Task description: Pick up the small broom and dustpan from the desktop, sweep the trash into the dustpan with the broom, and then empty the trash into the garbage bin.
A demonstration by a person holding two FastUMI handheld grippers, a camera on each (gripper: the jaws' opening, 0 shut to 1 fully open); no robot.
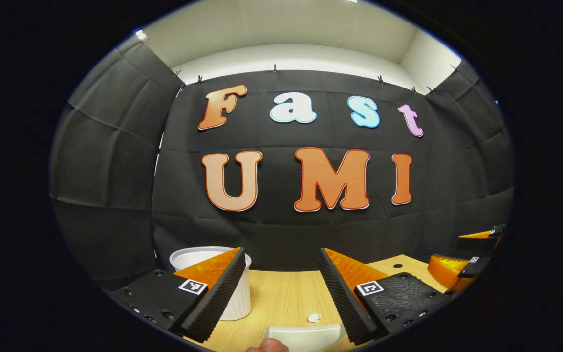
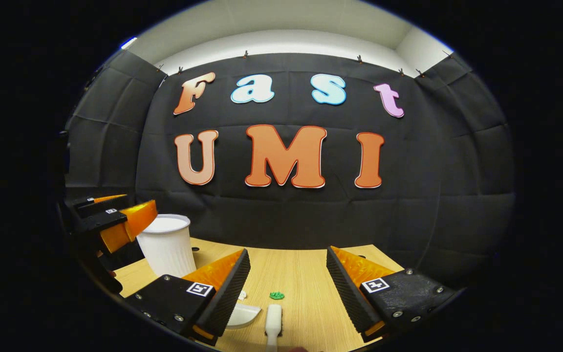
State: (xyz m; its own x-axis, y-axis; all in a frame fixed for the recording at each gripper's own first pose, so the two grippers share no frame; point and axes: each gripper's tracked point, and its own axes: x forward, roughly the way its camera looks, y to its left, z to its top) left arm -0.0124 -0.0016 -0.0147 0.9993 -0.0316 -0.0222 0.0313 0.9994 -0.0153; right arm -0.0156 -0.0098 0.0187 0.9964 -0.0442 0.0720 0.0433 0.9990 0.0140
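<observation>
Left gripper view: left gripper [image 1: 281,288] spread, empty; white dustpan [image 1: 305,336] on desk [image 1: 281,298] just below and ahead between fingers, long axis crosswise; scrap [image 1: 314,318] beside it; bin [image 1: 227,278] left.

Right gripper view: right gripper [image 2: 289,288] spread, empty; broom [image 2: 273,322] low between fingers, handle pointing straight ahead, nearer this hand; green scrap [image 2: 276,295] beyond.
</observation>
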